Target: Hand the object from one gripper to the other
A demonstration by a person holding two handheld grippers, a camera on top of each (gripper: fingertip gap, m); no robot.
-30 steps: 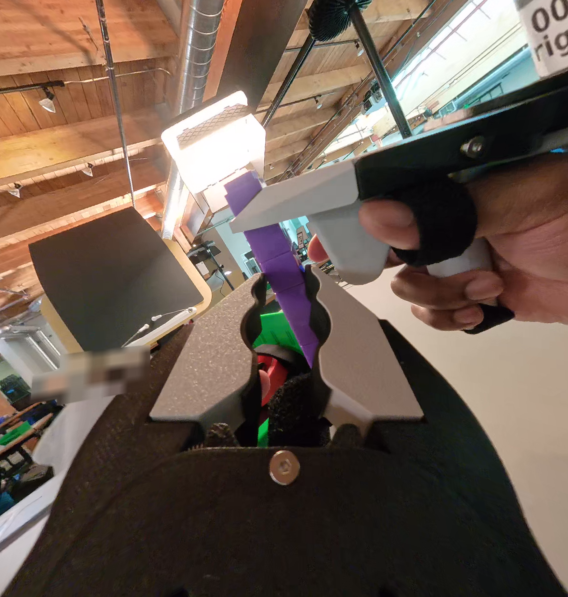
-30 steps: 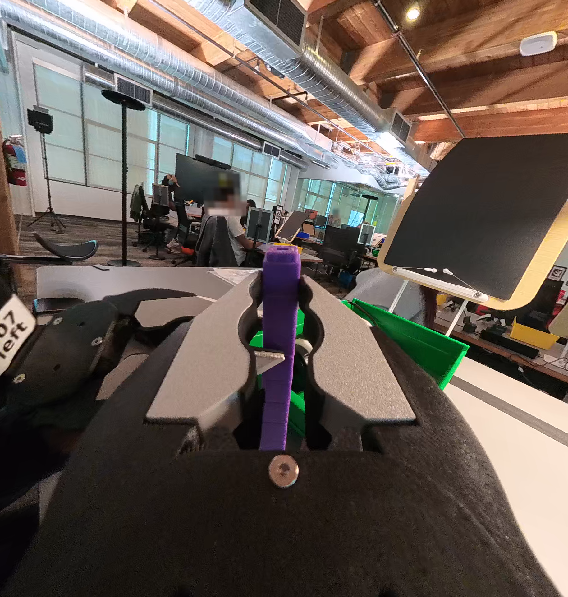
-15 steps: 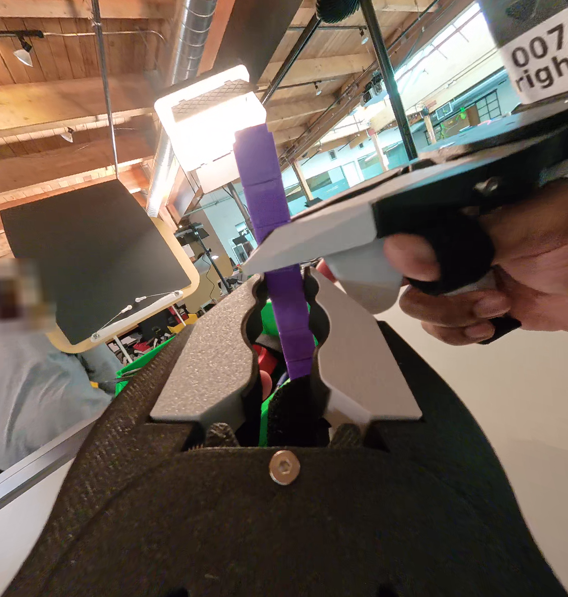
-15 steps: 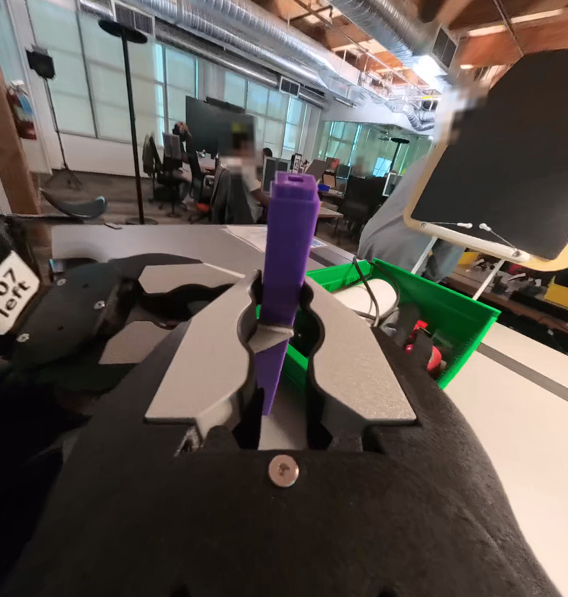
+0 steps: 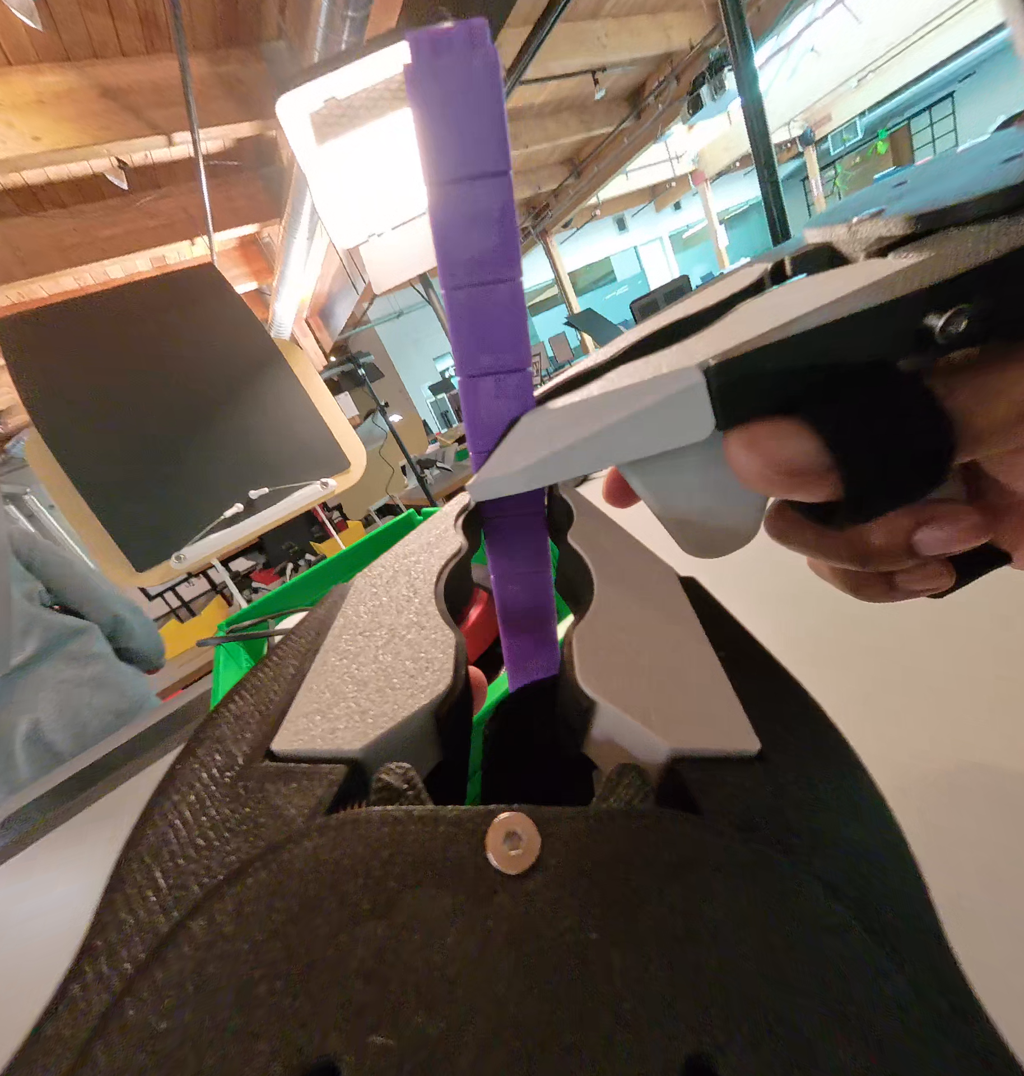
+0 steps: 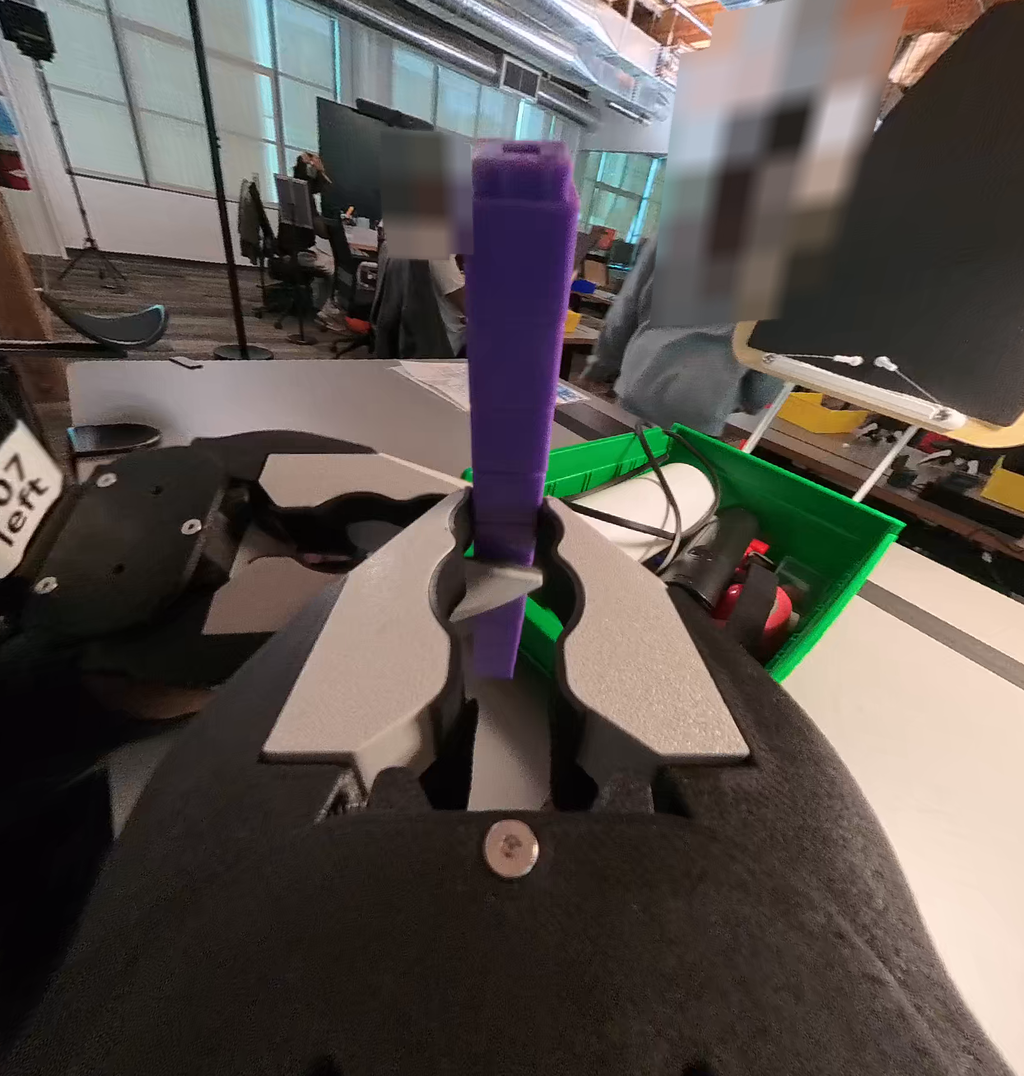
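Observation:
A long purple bar of stacked blocks (image 5: 480, 233) stands upright, held in the air above the table. My left gripper (image 5: 512, 512) is shut on its lower part. My right gripper (image 6: 505, 506) is shut on the same bar (image 6: 518, 349) at about the same height, crossing the left one at a right angle. In the left wrist view a grey finger (image 5: 614, 419) of the right gripper reaches in from the right across the bar, with a hand on its handle. In the right wrist view a left fingertip (image 6: 498, 582) lies across the bar's near face.
A green bin (image 6: 818, 524) with cables and red and black things sits on the white table (image 6: 905, 757) just beyond the grippers; it also shows in the left wrist view (image 5: 335, 565). A black panel on a stand (image 6: 934, 233) is behind it. A person in grey (image 6: 672, 361) stands nearby. Less than 4 cm separates the two grippers' tips.
Both grippers have tilted downward together with the bar, so the table and green bin have come into view. The bar stands taller out of both jaws. Neither jaw has visibly widened.

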